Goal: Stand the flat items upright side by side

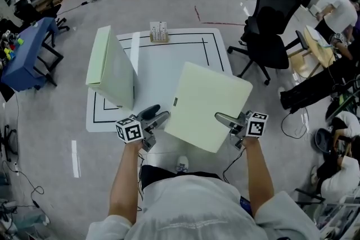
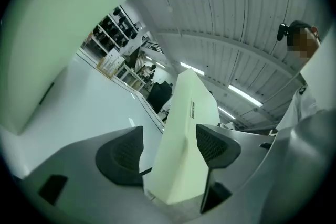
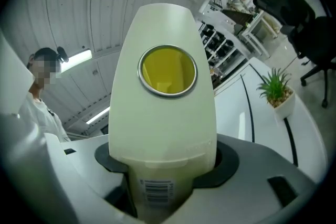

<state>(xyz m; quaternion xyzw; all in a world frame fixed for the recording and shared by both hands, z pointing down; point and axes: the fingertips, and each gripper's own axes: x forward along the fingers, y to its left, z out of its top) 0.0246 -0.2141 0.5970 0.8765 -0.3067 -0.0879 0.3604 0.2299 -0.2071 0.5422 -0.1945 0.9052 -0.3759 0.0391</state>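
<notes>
Two pale green binders are the flat items. One binder (image 1: pixel 109 67) stands upright on the left of the white table (image 1: pixel 169 59) and fills the upper left of the left gripper view (image 2: pixel 63 34). The other binder (image 1: pixel 205 112) hangs tilted in the air over the table's near edge. My right gripper (image 1: pixel 228 121) is shut on its spine (image 3: pixel 163 113), just below the yellow-lined finger hole (image 3: pixel 168 71). My left gripper (image 1: pixel 154 121) has the binder's thin edge (image 2: pixel 184 139) between its jaws. That edge rests by the right pad (image 2: pixel 215 144), while the left pad (image 2: pixel 123 152) stands apart from it.
A black rectangle is marked on the table. A small potted plant (image 3: pixel 275 92) sits at the table's far edge. A black office chair (image 1: pixel 270 25) stands to the right, a blue table (image 1: pixel 28 53) to the left, and people sit at the far right.
</notes>
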